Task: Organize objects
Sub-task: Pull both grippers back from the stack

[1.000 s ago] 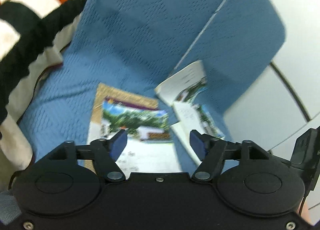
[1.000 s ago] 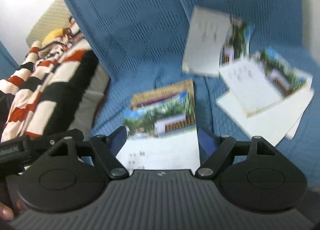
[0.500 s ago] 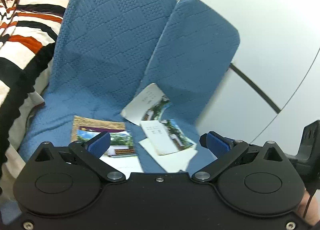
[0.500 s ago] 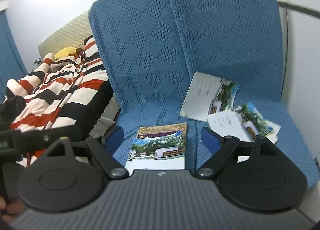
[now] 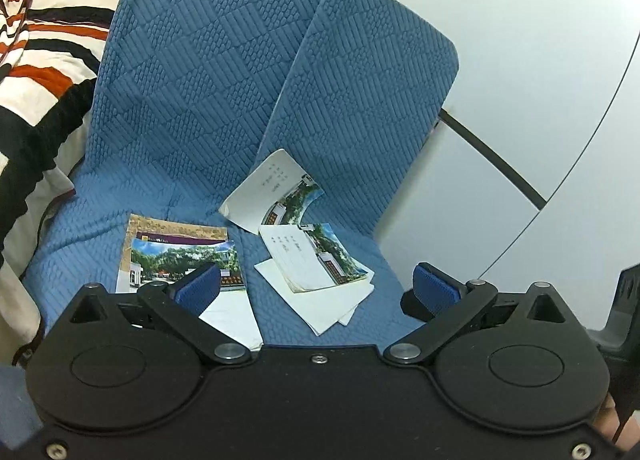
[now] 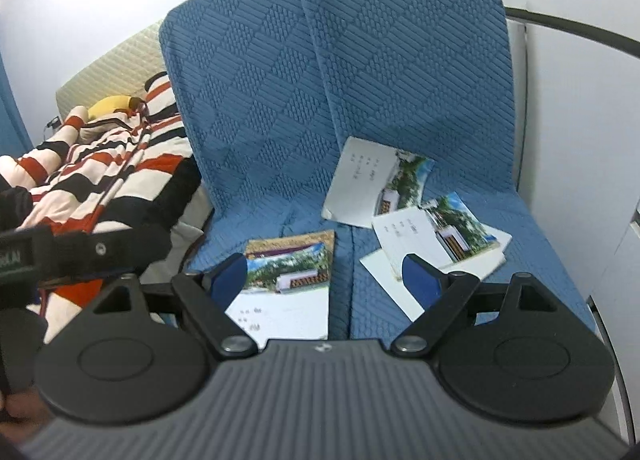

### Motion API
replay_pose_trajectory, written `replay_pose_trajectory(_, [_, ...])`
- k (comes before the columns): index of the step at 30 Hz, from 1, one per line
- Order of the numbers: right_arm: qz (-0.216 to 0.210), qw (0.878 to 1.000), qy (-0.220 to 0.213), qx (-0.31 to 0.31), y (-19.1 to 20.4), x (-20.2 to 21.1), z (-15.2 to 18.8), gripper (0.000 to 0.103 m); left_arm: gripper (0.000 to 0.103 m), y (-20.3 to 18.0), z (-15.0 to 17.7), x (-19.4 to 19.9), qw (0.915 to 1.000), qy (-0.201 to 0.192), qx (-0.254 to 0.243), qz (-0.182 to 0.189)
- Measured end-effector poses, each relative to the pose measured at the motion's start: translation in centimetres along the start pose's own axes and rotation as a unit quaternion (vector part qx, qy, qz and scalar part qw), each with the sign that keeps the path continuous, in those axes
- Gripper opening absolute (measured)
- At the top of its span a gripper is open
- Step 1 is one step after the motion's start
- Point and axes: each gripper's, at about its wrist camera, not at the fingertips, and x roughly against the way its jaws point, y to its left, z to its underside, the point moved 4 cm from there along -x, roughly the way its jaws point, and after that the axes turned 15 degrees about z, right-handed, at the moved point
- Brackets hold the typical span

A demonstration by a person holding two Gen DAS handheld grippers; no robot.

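Two blue seats (image 5: pixel 208 72) fill my view, the striped blanket (image 5: pixel 44 52) off to their left. On the left cushion lies the neat booklet stack (image 5: pixel 176 256); on the right one, loose booklets (image 5: pixel 316 260) sprawl and one booklet (image 5: pixel 272 188) leans on the backrest. My left tool (image 5: pixel 316 286) has just spread wide, nothing between its jaws; my right tool (image 6: pixel 324 274) stands apart, empty. I'd take the leaning booklet by its free edge.

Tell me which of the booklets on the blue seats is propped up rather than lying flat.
The curled booklet leaning against the right seat's backrest; the others lie flat on the seat cushions.
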Motion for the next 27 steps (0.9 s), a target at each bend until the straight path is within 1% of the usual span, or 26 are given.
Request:
replay_pose_trajectory(6, [0.006,1.0,0.011,-0.018,-1.3,0.4,1.3,0.086,0.102,-0.6,1.1,-0.1,0.9999,-0.005,0.012,-0.001])
replay_pose_trajectory(8, [0.008,1.0,0.01,-0.016,-1.6,0.5,1.5,0.086,0.102,-0.7,1.4,-0.1,0.9998,-0.006,0.02,0.005])
replay_pose_trajectory(16, [0.014,1.0,0.016,-0.022,-3.0,0.4,2.2,0.086,0.102,-0.8,2.5,-0.7,0.9998,0.004,0.021,-0.004])
replay_pose_trajectory(21, [0.016,0.999,0.019,-0.029,-3.8,-0.2,2.7,0.086,0.102,-0.2,2.9,-1.8,0.9996,0.011,0.025,-0.009])
replay_pose_trajectory(27, [0.023,0.999,0.023,-0.033,-4.3,-2.0,3.0,0.086,0.102,1.2,2.5,-4.0,0.9997,0.005,0.019,-0.015])
